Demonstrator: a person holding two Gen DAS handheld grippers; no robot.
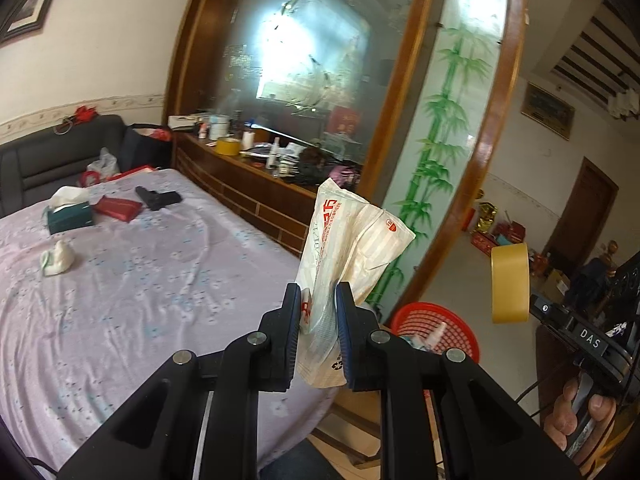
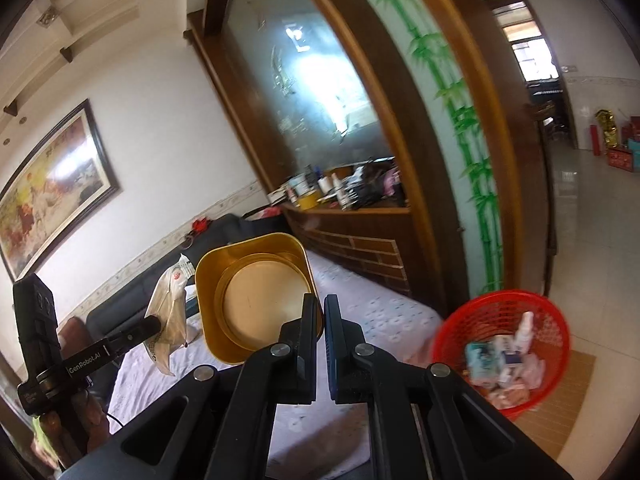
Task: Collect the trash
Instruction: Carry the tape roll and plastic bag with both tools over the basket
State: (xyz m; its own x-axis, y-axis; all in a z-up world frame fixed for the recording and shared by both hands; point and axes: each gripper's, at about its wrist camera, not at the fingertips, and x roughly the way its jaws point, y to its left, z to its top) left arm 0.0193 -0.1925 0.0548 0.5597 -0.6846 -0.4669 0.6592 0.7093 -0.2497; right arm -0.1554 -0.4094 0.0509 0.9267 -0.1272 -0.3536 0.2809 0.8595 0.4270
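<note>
Left gripper (image 1: 318,300) is clamped on a crumpled white wrapper (image 1: 348,236), pads pinching its lower part, the rest sticking up above the jaws. Right gripper (image 2: 319,312) is closed on the rim of a gold tin (image 2: 256,300), open side facing the camera, empty as far as I can see. Both loads are in the air off the table's near right corner, not touching anything else. In the left view the tin (image 1: 510,284) shows edge-on to the right, with the hand (image 1: 580,416) holding that gripper below it. Red basket (image 2: 500,344) sits on the floor just past that corner, beside the wood-framed partition (image 2: 436,184); it already holds several small boxes, a little bottle and wrappers, so part of the collecting looks done. Neither item is over the basket yet, the tin looks nearer to it. Judging by this, the step in hand is carry-to-bin; drop of both is left. Still on the cloth-covered table (image 1: 132,300): a crumpled tissue (image 1: 58,258) toward the left edge, likely trash. At the far end a tissue box (image 1: 70,212), a red pack (image 1: 118,208) and a black object (image 1: 158,198) lie close together; can't tell if those count. So at least one more pickup after this drop.
</note>
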